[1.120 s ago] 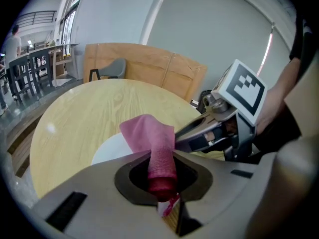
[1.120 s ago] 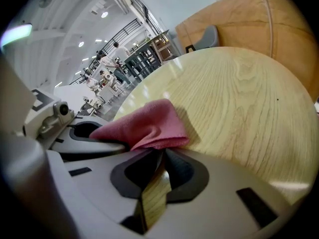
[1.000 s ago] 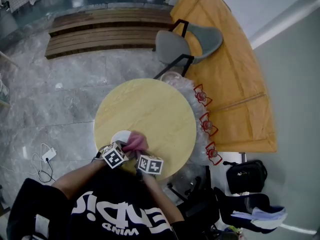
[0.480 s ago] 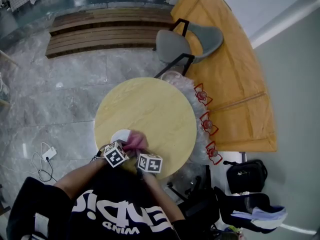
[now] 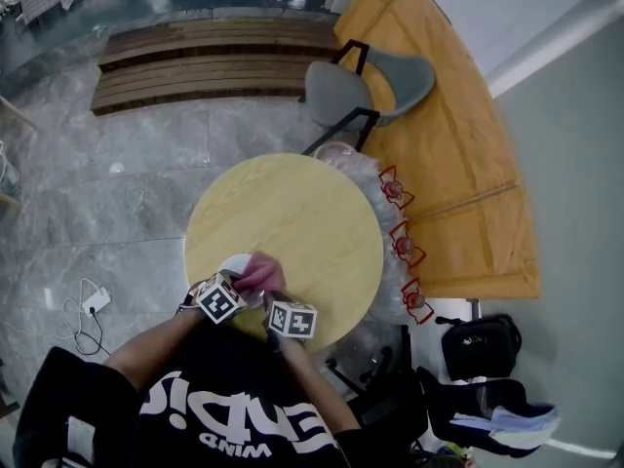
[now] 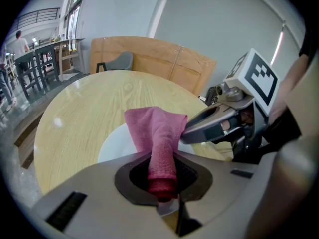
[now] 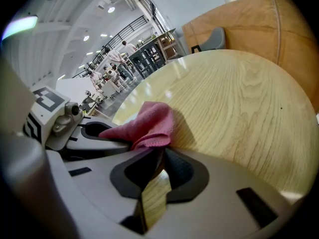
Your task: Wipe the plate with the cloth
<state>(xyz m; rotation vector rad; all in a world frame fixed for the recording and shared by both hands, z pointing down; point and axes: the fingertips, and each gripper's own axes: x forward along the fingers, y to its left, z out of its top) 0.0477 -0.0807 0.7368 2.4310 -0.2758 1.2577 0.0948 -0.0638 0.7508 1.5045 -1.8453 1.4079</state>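
A white plate [image 5: 232,264] sits at the near left edge of the round yellow table [image 5: 292,213]. A pink cloth [image 5: 256,274] lies bunched over the plate's right side. My left gripper [image 5: 248,284] is shut on the cloth [image 6: 162,148], which rises out of its jaws above the plate [image 6: 115,147]. My right gripper [image 5: 272,296] comes in from the right; its jaws are closed at the edge of the cloth [image 7: 149,125]. In the left gripper view the right gripper [image 6: 185,132] touches the cloth's right side. The plate is hidden in the right gripper view.
A grey chair [image 5: 363,88] stands at the table's far side. A wooden partition [image 5: 448,135] curves along the right, with crumpled plastic wrap [image 5: 375,178] at the table's right edge. A charger and cable [image 5: 90,310] lie on the floor to the left; bags [image 5: 478,344] sit at lower right.
Both grippers and the cloth have shifted slightly left, so the cloth covers a little more of the plate. Both grips stay the same.
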